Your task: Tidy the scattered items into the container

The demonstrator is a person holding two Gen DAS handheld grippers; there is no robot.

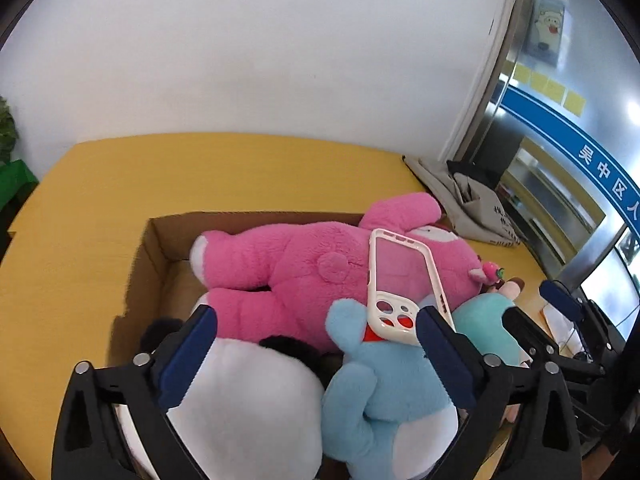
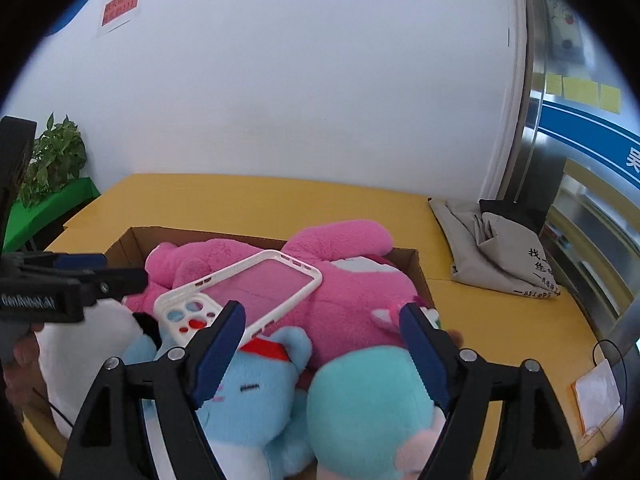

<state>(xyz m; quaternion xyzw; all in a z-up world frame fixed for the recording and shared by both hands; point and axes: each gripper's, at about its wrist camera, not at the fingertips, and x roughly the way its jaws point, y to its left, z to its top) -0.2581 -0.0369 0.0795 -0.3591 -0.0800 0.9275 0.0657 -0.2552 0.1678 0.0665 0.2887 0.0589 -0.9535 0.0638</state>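
Your left gripper (image 1: 316,322) stands with its jaws wide apart and nothing pressed between the pads, hovering over the near end of the cardboard box (image 1: 158,248). Under its left finger (image 1: 188,360) sits a white plush with black patches (image 1: 248,396), partly hidden by the finger; between the two fingers, further off, the pink plush (image 1: 288,268) lies lengthwise across the box, and nearer you the light blue plush (image 1: 384,380) fills the gap toward the right finger. The white phone case (image 1: 400,280) rests tilted on top of the pink and blue plush, its camera-hole end just beside the tip of your left gripper's right finger; you cannot tell from that view whether they touch. To the right of that finger a teal plush (image 1: 484,328) shows, and beyond it your right gripper (image 2: 322,314), also with jaws apart and clamped on nothing. From the right wrist view, the phone case lies ahead and to the left of the left finger (image 2: 220,344), the blue plush sits under that finger, the teal plush lies low between the fingers, and the pink plush is straight ahead between the tips. Well to the right on the yellow table (image 2: 500,312), outside the box, lies a grey cloth bag (image 2: 492,252).
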